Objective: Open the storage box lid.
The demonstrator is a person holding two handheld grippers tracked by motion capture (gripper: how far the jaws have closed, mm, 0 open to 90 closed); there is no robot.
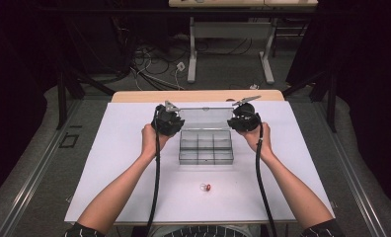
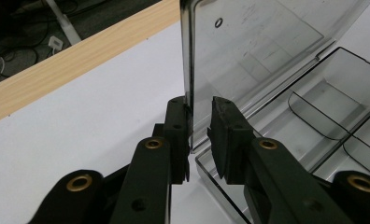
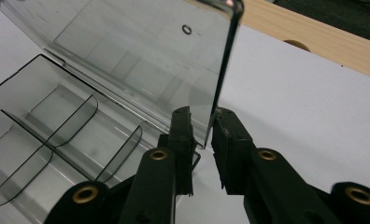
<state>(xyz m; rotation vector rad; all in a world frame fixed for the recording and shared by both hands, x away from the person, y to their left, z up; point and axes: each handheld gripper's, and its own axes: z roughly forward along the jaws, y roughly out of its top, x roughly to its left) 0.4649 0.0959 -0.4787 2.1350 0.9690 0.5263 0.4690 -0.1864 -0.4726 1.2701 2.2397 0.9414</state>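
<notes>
Nearest the person, on the white sheet covering the desk [image 1: 124, 163], lies a small object of clear and red parts [image 1: 206, 187], well apart from everything else and too small to make out further. Two bare forearms reach forward from the bottom edge of the high view, with a black cable trailing back from each hand.

Beyond the small object, in the middle of the desk, stands the clear plastic organiser box [image 1: 206, 146], its base split by thin dividers into compartments. Its transparent hinged lid [image 1: 206, 119] stands open at the far side of the base, raised roughly upright.

The left tongs [image 1: 173, 118] are at the lid's left edge. In the left gripper view [image 2: 199, 116] the two black jaws straddle that side edge close to the hinge corner: the left pad lies against the lid's rim, the right pad sits just inside the panel with a narrow gap, so the tongs are narrowed around the lid's edge.

The right tongs [image 1: 238, 120] mirror this at the lid's right edge. In the right gripper view [image 3: 204, 126] the thin edge of the lid runs down between the two pads, which stand narrow and close on either side of it.

Farthest off, a strip of bare light wood [image 1: 198, 95] shows along the back of the desk.
</notes>
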